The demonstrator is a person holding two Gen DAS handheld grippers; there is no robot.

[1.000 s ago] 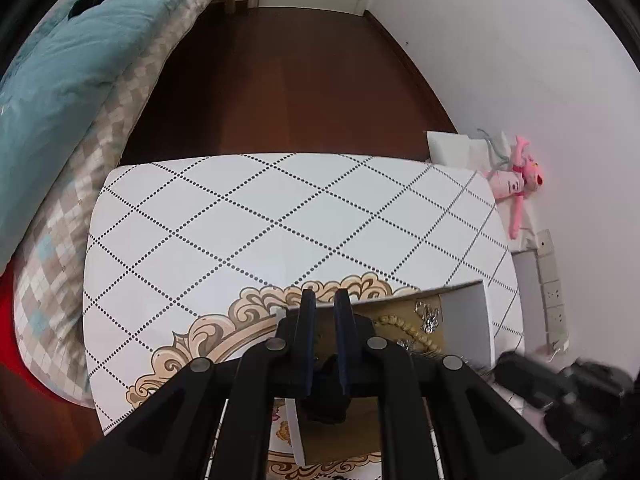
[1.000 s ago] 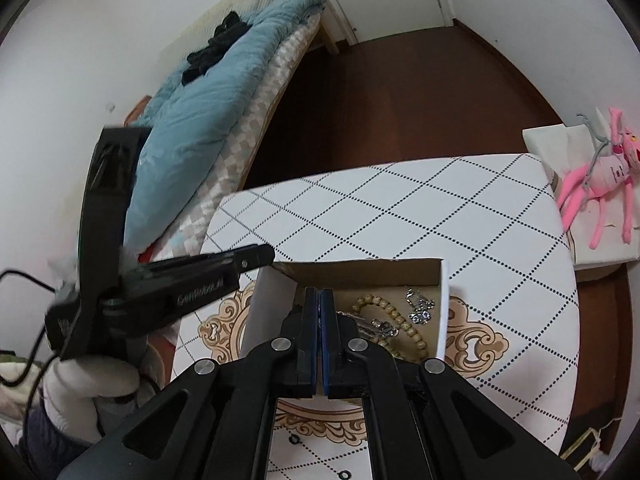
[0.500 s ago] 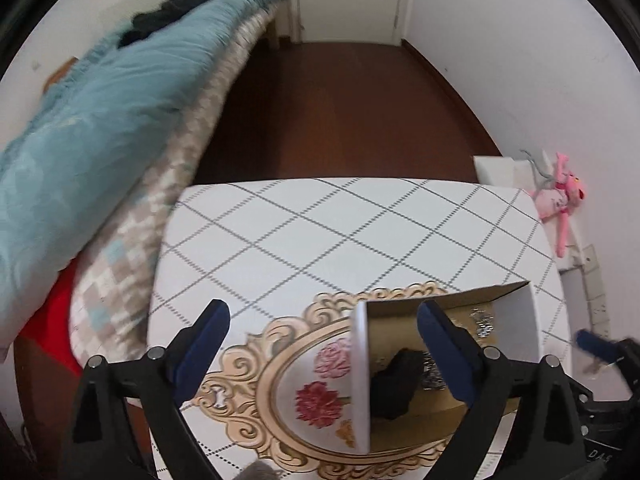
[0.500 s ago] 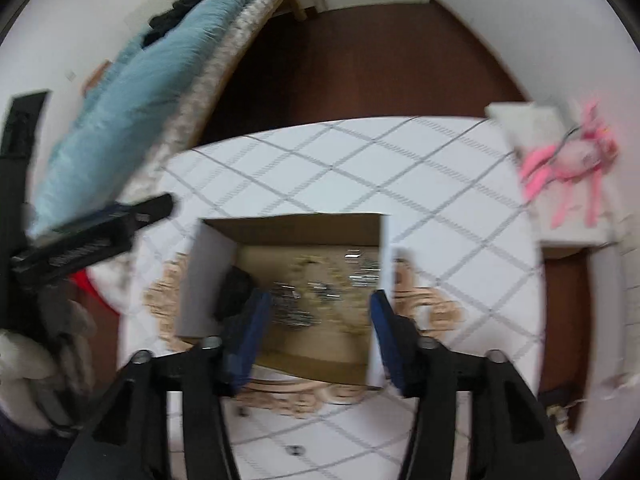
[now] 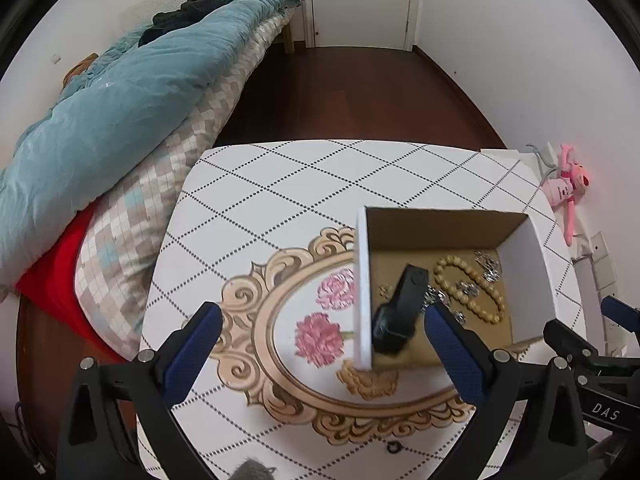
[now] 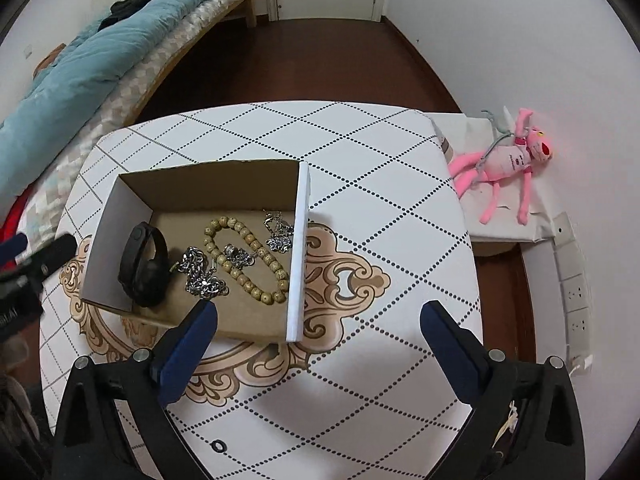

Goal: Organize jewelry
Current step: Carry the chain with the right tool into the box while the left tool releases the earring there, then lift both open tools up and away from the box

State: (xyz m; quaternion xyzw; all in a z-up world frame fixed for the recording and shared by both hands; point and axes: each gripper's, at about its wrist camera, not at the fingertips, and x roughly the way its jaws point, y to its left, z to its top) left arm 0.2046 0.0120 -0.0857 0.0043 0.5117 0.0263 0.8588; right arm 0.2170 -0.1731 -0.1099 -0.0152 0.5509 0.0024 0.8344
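Both claws, left claw (image 5: 322, 332) and right claw (image 6: 318, 330), have just opened and hold nothing; box (image 6: 298, 240) at frame centre holds bracelet (image 6: 244, 256), chains (image 6: 204, 274), band (image 6: 144, 264); sorting appears finished.

1. A home bedroom is shown: a bed is heaped with a rumpled teal quilt (image 5: 120, 120) beside dark wooden flooring (image 5: 340, 96).
2. A pink plush toy (image 6: 508, 160) is laid near white wall sockets (image 6: 576, 292).
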